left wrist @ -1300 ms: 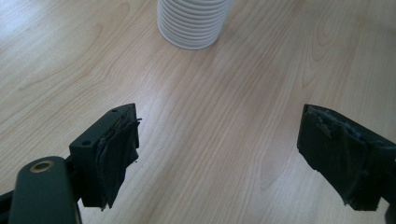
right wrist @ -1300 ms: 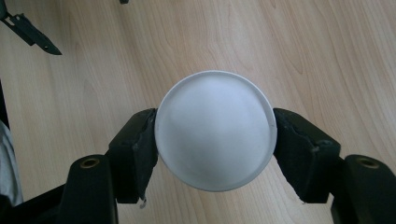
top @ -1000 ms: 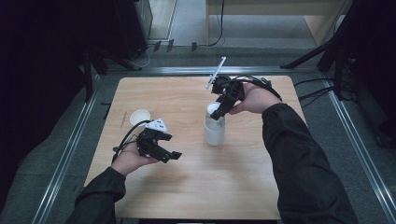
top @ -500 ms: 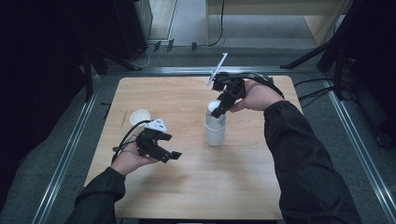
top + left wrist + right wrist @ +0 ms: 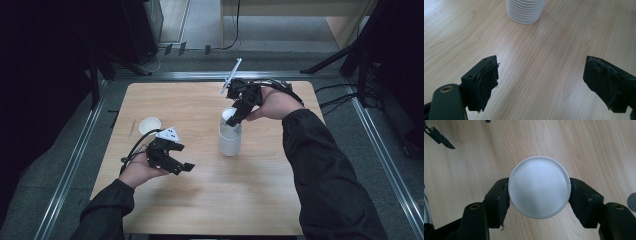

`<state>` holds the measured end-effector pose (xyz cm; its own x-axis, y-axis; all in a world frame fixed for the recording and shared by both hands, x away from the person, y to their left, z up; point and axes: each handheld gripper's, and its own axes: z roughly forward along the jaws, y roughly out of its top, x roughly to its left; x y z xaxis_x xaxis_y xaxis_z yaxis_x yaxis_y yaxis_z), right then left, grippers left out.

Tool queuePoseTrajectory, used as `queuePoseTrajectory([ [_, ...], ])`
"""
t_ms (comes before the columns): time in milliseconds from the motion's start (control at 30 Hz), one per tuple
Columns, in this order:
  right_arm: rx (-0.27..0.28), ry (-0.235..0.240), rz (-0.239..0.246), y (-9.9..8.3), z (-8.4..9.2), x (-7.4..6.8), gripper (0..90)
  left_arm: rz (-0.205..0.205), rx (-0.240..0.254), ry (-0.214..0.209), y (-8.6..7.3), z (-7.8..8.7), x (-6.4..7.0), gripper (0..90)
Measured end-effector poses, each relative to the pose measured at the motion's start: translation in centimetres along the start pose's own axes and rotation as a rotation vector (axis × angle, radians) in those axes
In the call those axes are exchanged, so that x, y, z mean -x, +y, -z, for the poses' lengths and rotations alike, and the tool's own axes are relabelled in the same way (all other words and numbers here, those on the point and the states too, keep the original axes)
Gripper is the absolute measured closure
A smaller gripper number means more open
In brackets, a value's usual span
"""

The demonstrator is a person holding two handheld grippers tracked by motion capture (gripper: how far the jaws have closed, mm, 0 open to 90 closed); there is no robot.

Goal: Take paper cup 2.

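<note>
The stack of white cups (image 5: 230,137) stands upright near the middle of the tabletop (image 5: 260,200), and the right tool (image 5: 236,117) is clenched on its top cup (image 5: 539,187) (1 pad on each side). The left tool (image 5: 181,159) hovers well apart with jaws released, and 1 single cup (image 5: 149,125) stands beside it.

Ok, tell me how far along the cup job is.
Done: one single cup stands apart near the table's left edge. In hand: the right gripper is clamped on the rim of the top cup of the cup stack; the pictures don't show whether it is going on or coming off. Left: the left gripper waits open and empty.
</note>
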<state>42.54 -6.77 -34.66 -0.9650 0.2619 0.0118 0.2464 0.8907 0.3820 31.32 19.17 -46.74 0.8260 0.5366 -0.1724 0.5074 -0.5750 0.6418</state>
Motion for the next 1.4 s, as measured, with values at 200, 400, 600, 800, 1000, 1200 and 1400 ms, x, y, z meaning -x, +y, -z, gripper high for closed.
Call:
queuePoseTrajectory([
  [200, 0.004, 0.001, -0.002, -0.15, 0.21, -0.03, 36.3, 0.000, -0.001, 0.000, -0.01, 0.00, 0.00, 12.9],
  [400, 0.008, -0.018, 0.022, -0.16, 0.25, -0.24, 36.2, -0.002, -0.003, -0.001, -0.01, -0.06, 0.04, 13.0],
  [600, -0.003, -0.019, 0.013, -0.08, 0.17, -0.25, 36.1, -0.006, -0.006, -0.002, -0.01, -0.08, 0.04, 12.9],
  [800, -0.002, -0.038, 0.028, -0.09, 0.23, -0.47, 36.3, -0.005, -0.007, -0.003, -0.02, -0.09, 0.03, 13.0],
  [1000, -0.001, -0.033, 0.023, -0.22, 0.28, -0.46, 36.6, -0.006, -0.007, -0.001, -0.04, -0.13, 0.06, 12.9],
  [1200, 0.016, -0.027, 0.010, -0.32, 0.79, -0.33, 36.7, -0.003, -0.006, -0.002, -0.05, -0.11, 0.04, 12.9],
  [1400, 0.024, -0.023, 0.018, -0.44, 0.92, -0.40, 36.6, -0.005, -0.011, 0.001, -0.05, -0.15, 0.06, 12.9],
])
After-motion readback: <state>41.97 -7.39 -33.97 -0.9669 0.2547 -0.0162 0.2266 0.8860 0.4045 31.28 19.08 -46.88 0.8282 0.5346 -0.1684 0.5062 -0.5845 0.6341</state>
